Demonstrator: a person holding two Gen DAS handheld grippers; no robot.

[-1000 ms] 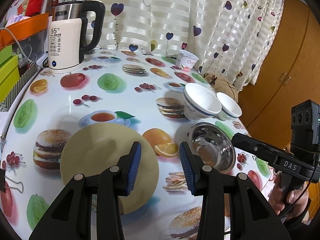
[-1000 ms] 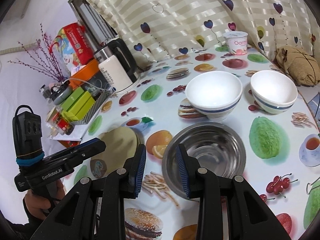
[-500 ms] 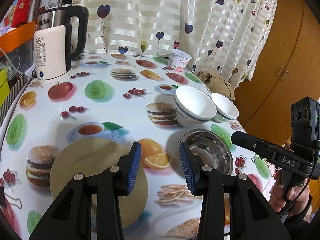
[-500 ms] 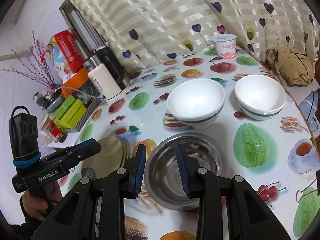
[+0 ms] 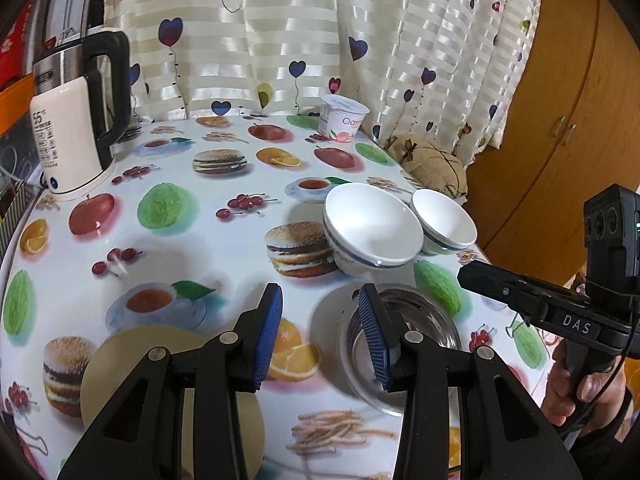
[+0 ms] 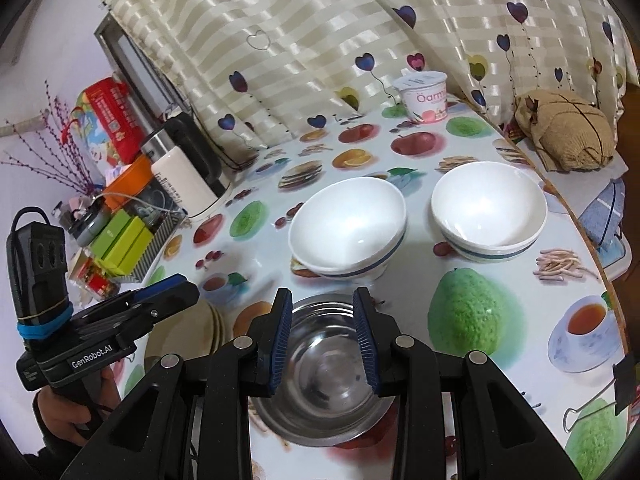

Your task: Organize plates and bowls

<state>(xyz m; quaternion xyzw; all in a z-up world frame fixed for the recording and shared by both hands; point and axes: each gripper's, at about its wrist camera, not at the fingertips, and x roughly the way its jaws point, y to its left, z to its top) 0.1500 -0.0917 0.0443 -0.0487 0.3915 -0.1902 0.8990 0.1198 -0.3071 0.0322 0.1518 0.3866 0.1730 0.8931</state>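
Observation:
Two white bowls with a blue band stand side by side on the fruit-print table: a larger one [image 5: 370,230] [image 6: 347,228] and a smaller one [image 5: 444,222] [image 6: 488,216]. A steel bowl [image 5: 424,324] [image 6: 324,376] sits nearer me. A tan plate [image 5: 132,360] [image 6: 176,346] lies to its left. My left gripper [image 5: 320,336] is open and empty above the table between plate and steel bowl. My right gripper [image 6: 322,340] is open and empty over the steel bowl.
A white electric kettle [image 5: 68,136] [image 6: 184,184] stands at the back left. A yogurt cup [image 5: 344,122] [image 6: 425,96] stands near the curtain. A brown cloth bundle [image 6: 568,132] lies past the table's right edge. Boxes [image 6: 124,236] crowd the left side.
Both grippers have moved forward and to the right. The plate has slid toward the left gripper's lower left; the steel bowl now lies under the right gripper. Both stay open.

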